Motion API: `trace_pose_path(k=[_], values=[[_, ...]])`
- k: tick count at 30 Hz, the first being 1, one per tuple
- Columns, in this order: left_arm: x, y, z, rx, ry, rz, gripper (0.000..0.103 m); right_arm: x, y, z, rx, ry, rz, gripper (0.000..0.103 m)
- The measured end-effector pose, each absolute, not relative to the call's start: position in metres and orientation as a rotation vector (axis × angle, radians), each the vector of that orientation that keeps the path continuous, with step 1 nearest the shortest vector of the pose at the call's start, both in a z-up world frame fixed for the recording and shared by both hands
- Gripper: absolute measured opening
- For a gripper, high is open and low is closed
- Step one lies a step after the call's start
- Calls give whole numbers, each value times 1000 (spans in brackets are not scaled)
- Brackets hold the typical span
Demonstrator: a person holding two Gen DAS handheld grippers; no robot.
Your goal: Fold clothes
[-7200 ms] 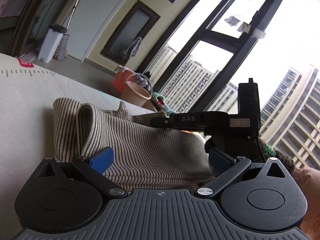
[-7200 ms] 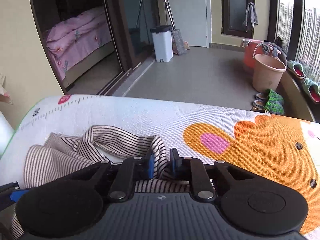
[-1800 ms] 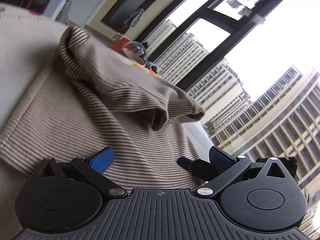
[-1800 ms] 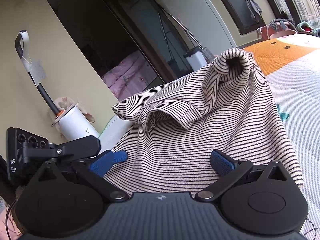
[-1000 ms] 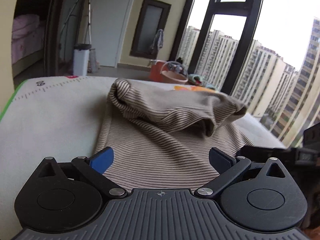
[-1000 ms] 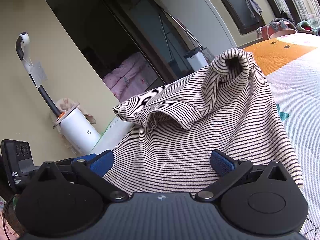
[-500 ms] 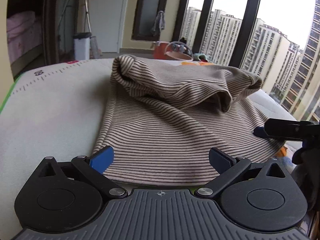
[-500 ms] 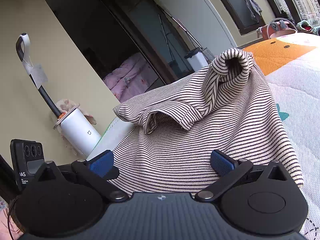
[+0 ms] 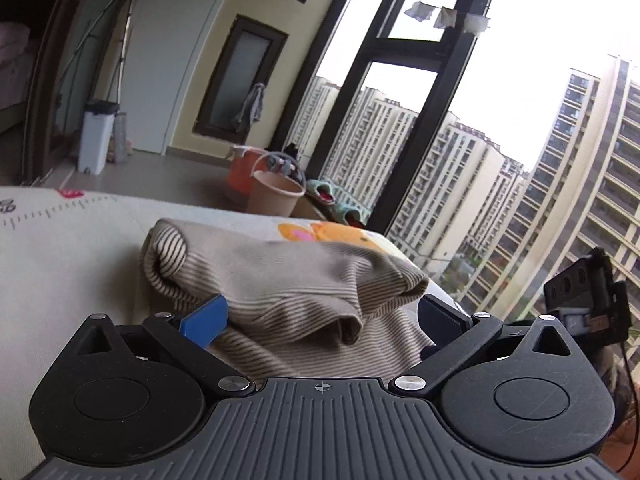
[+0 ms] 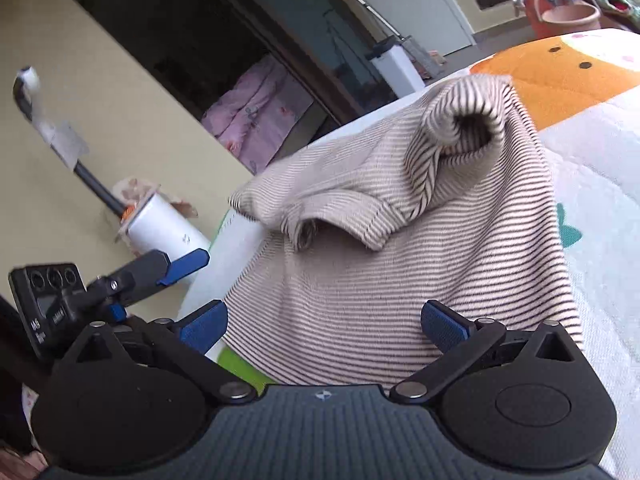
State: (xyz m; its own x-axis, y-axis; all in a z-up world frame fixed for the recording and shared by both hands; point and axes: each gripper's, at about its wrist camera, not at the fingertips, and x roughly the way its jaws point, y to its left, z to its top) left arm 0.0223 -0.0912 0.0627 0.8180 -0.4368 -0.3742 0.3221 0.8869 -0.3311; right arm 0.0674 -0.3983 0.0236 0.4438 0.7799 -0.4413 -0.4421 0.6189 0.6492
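A beige garment with thin dark stripes point(image 9: 288, 292) lies in a loose heap on a quilted mat point(image 9: 60, 248), with a rolled fold on top. My left gripper point(image 9: 320, 316) is open at the heap's near edge, its jaws wide on either side of the cloth. My right gripper point(image 10: 324, 322) is open too, at the garment point(image 10: 400, 272) hem from the other side. The left gripper also shows at the left of the right wrist view point(image 10: 168, 266). The right gripper's body shows at the right of the left wrist view point(image 9: 584, 300).
The mat carries an orange cartoon print point(image 10: 560, 76) beyond the garment. A bucket point(image 9: 276, 196) and slippers stand on the floor by the tall windows. A white bin point(image 9: 94, 136) stands near the door. A white cylinder device point(image 10: 164, 232) stands beside the mat.
My left gripper has dropped low and tilted up at the heap's edge, so the garment now fills the space between its jaws. My right gripper has shifted closer to the hem.
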Motion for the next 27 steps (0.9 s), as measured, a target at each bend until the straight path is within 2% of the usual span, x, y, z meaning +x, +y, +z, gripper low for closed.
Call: trace_pose_path(k=[3,5,8,13,17,22,24,26,27], values=[[55,-106,55,-213,489,-405,103,72,-410,66,468,677,779,101],[77,-112,39,-214,560,-377,103,80,-409,95,416,605,733,86],[93,-114,20,-228,634,-350,103,109,-386,119,295,594,662,76],[83,-116,11,-155,593,-382,103,167,-309,106,-7,645,670,76],[82,-114,9,-153,588,-404,103,211,-243,65,-92,735,704,69],[77,-105,6,-197,591,-436,103,226,-196,47,-125,731,798,69],[74,-98,4,-237,582,-452,103,221,-180,51,-166,681,855,71],[73,-93,2,-270,575,-464,103,220,-163,53,-245,674,913,82],[72,-91,1,-283,572,-470,103,221,-156,52,-286,678,920,83]])
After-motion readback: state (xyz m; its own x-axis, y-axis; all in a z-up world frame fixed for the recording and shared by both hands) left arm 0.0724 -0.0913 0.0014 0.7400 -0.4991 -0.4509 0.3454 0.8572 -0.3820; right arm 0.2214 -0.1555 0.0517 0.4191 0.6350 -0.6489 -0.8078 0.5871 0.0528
